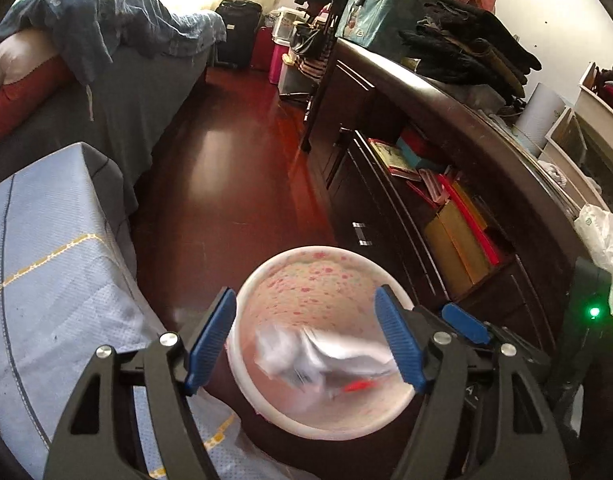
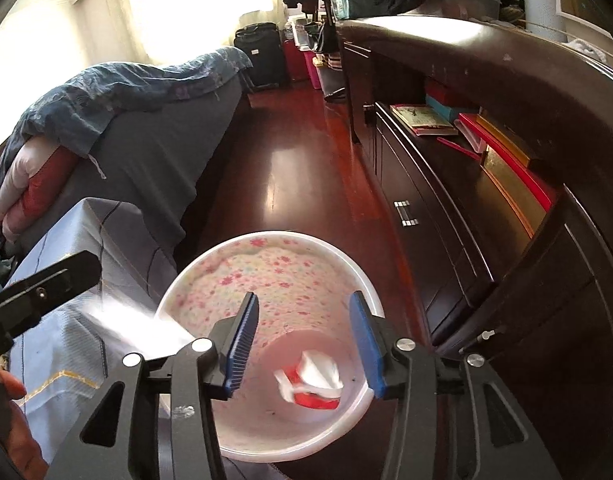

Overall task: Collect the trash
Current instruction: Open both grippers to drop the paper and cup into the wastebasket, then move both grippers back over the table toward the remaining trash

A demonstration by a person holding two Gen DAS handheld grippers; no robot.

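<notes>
- Both tongs held above a white bin with a pink flower print inside, standing on the dark red floor between a bed and a dark dresser.
- Left gripper: jaws wide apart, nothing pinched; a crumpled white wrapper blurred in the gap between the blue pads, apparently loose and dropping.
- Right gripper: jaws likewise spread, empty; crumpled white-and-red trash lying on the bin bottom, below and between the fingers.
- Likely stage: a piece just let go over the bin, more collecting to follow.
- Risks: light paper could catch on a ribbed pad and get carried back out on withdrawal; a low finger could knock the thin rim and tip the bin toward the bed; the two tongs crowd close over one opening and could collide.
- Left view only: a white plastic bag to the right of its tongs, and a green light on the other device.
- Right view only: the bin's bottom with trash settled there, plus a bare hand at the far left edge holding the other tool.
</notes>
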